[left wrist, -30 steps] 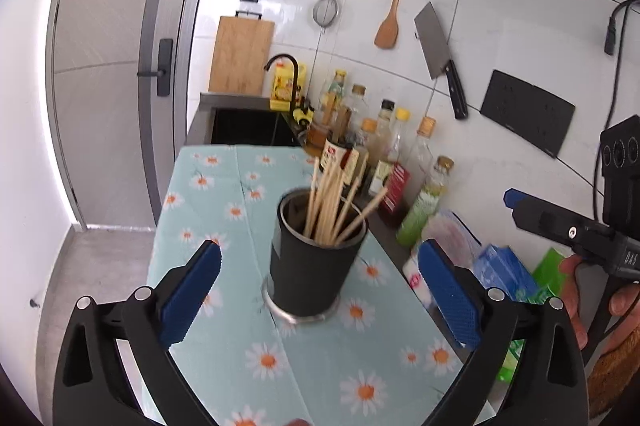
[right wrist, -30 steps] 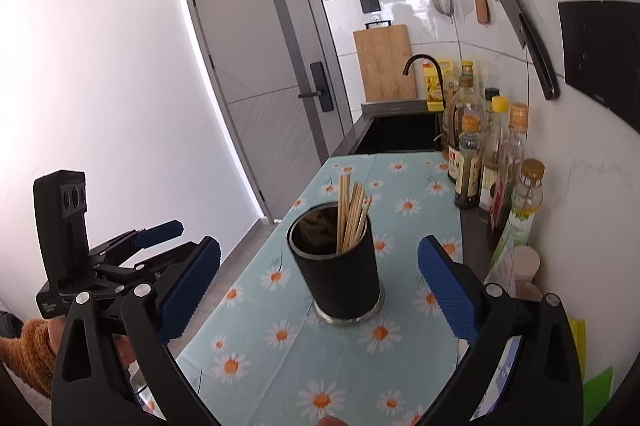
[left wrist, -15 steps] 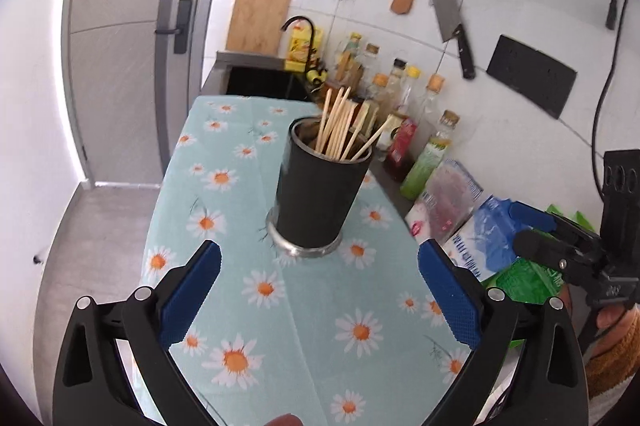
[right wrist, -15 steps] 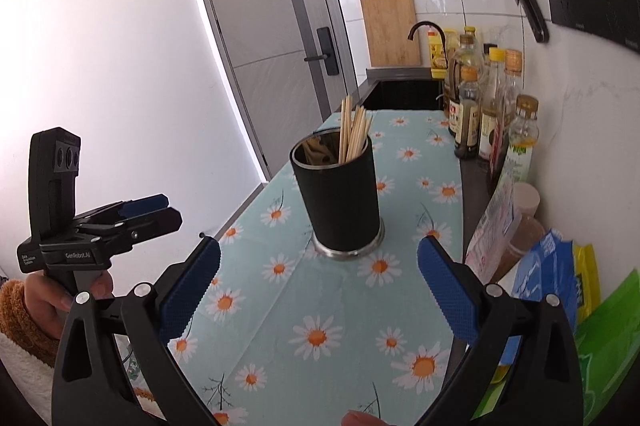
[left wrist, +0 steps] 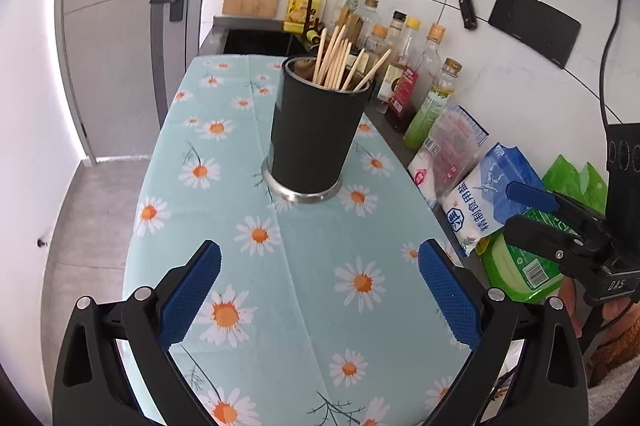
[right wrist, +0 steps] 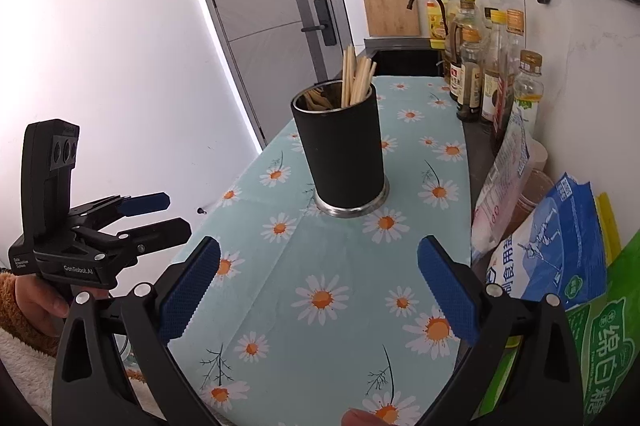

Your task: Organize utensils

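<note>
The left gripper (left wrist: 319,290) hangs low over the near end of the counter (left wrist: 304,306) with its blue pads (left wrist: 190,290) spread wide and nothing between them; the right gripper (right wrist: 318,286) is held the same way, pads far apart and empty, and each shows at the edge of the other's view with a hand beneath it. Ahead of both, well apart from either, a black holder (left wrist: 318,134) stands upright on a metal base ring in the middle of the daisy-print cloth, and a bundle of wooden chopsticks (left wrist: 340,60) sticks up out of it, leaning and fanned against the rim. No loose utensil shows on the cloth, so the sorting looks done or nearly so. The chopsticks are likely light, stiff and thin, and smooth enough to slide or roll between the pads; taking one or two near the upper third, clear of the rim and across their width, should give the firmest hold. The holder itself looks rigid and steadier than its contents, though tall enough to tip if knocked high up; a grip around its lower body would suit it. To the right, bottles (left wrist: 430,104) and food packets (left wrist: 486,198) crowd the wall side, leaving little room there.
</note>
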Demonstrator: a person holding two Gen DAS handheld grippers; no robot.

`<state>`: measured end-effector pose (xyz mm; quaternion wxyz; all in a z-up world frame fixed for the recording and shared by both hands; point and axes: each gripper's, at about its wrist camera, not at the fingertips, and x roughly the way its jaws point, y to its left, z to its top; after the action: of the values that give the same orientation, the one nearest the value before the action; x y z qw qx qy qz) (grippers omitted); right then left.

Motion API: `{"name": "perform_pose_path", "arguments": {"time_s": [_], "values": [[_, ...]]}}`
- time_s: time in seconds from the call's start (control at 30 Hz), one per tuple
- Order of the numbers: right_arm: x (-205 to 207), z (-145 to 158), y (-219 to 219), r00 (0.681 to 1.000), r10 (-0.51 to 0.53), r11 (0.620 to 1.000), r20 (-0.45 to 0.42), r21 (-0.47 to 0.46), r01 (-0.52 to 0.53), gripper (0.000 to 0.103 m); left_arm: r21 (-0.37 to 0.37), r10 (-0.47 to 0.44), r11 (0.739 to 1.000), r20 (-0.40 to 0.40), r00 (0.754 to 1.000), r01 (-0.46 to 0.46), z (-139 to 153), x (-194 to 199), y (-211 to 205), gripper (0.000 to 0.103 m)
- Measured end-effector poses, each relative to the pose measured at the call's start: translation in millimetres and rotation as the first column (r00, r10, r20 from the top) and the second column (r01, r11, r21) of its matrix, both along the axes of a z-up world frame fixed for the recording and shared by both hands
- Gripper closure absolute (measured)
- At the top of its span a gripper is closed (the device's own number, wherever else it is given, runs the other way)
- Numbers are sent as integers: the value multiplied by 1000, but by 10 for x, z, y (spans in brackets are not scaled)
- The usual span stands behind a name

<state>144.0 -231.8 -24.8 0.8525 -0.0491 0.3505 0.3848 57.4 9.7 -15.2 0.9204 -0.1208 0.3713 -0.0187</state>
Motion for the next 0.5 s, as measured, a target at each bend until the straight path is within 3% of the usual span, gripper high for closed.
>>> {"name": "perform_pose_path", "arguments": {"time_s": [0.5], "values": [[50, -166, -33, 999, -16, 999, -39, -29, 15, 5, -7, -3, 1000, -51, 999, 3, -179, 30, -33, 7]]}}
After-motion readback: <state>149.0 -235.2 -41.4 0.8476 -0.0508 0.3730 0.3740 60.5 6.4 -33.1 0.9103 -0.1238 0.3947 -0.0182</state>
